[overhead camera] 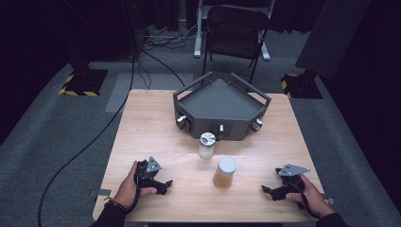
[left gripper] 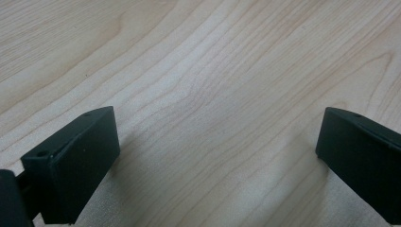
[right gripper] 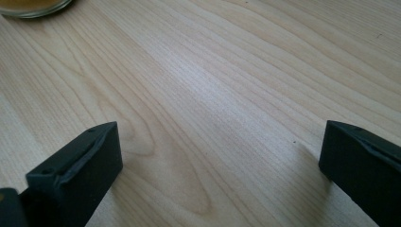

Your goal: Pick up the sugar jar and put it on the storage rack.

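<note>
We are resting both tools low on the wooden table right now, and nothing is in either grasp. Our left gripper is sitting near the front left of the table, jaws spread wide with bare wood grain between them, as the left gripper view is showing. Our right gripper is lying at the front right, jaws just as wide and just as empty.

Between us, two jars are standing upright. The amber jar with the white lid is waiting nearest the front edge, a touch right of centre, and its base is peeking into the top left corner of the right gripper view. The clear jar with the silvery lid is standing just behind it and slightly left, close to the front wall of the dark grey tray.

Here is what the coming move is turning on: the amber jar is lying inward and a little forward of both sets of jaws, and we are judging it roughly midway, the right gripper perhaps a shade closer and already pointing toward it. Both jars are standing with their long axis vertical, so we are expecting a level, side-on approach, jaws straddling the body below the lid.
</note>
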Available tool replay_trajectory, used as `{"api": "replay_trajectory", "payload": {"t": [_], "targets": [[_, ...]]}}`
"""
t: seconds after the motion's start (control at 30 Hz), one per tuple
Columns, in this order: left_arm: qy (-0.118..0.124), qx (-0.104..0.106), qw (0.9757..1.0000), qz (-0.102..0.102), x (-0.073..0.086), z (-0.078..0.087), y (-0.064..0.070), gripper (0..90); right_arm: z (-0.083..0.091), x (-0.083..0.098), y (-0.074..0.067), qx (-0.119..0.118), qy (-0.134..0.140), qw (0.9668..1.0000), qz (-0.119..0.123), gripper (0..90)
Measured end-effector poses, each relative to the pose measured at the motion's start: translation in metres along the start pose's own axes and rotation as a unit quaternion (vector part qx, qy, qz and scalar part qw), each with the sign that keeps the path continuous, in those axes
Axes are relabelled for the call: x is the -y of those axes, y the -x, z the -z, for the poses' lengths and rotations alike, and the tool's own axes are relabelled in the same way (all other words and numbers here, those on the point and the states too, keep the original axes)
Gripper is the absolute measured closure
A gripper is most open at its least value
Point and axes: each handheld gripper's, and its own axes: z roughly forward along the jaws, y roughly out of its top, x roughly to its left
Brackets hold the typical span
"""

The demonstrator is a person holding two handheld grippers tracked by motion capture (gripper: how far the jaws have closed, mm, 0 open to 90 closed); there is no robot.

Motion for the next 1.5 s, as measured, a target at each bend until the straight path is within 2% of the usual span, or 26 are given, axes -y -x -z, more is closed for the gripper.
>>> {"api": "replay_trajectory", "payload": {"t": [1.23,1.5], "targets": [[0.001,0.001,1.0,0.0,0.0,-0.0002,-0.0007,0.1,0.0004,0.0004,0.0003,0.0,0.0,1.0,0.0,0.0],[-0.003,-0.005,1.0,-0.001,-0.0016,0.0006,0.0023,0.3,0.0004,0.0004,0.0006,-0.001,0.0,1.0,0.0,0.0]]}}
